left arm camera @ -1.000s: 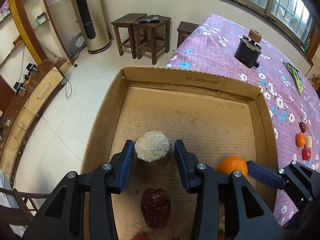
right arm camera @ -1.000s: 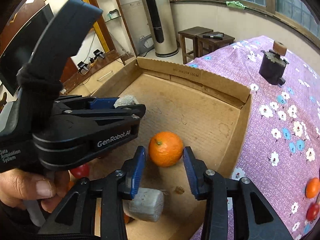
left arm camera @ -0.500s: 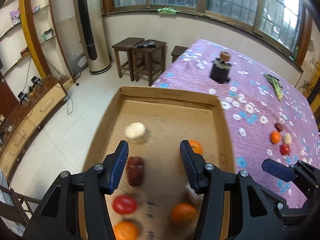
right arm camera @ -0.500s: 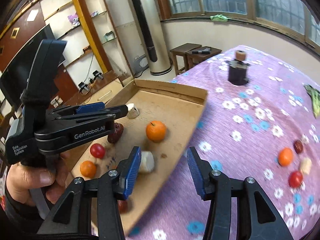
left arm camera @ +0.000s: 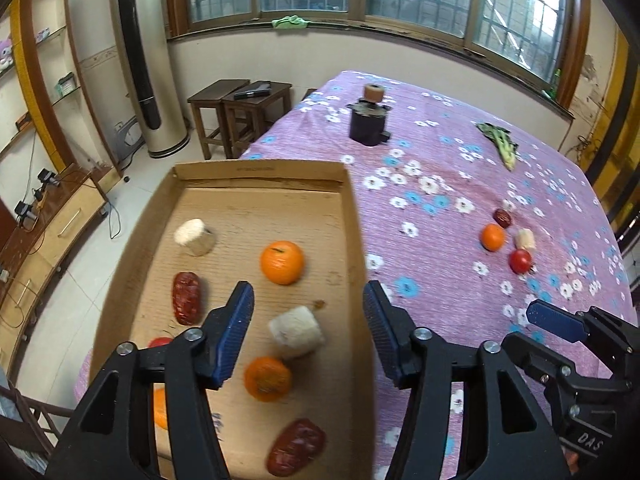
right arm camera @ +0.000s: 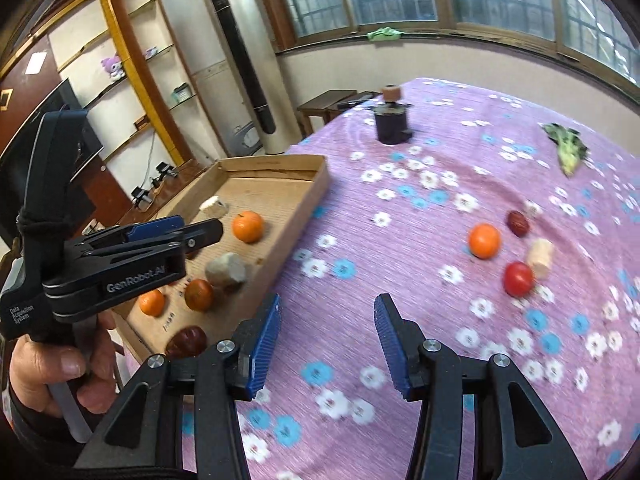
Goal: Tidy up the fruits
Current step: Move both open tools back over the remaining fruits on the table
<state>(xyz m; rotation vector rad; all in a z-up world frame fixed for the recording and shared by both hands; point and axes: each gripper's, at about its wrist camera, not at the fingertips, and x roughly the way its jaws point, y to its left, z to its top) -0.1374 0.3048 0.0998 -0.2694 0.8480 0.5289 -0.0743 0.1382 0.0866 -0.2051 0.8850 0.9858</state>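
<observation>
I see most of the fruit lying in the cardboard tray at the table's left edge: an orange, a pale chunk beside it, a dark red date, more oranges and a second date nearer me, partly hidden behind my left tongs. Four pieces sit on the purple flowered cloth toward the right edge: a small orange, a tomato, a pale piece, a dark date. My left tongs have just been opening and grip nothing. My right tongs stand parted over bare cloth, holding nothing. On the left tool I read "GenRobot.AI" and "Data Acquisition System"; the print on the tray's far wall is too blurred.
</observation>
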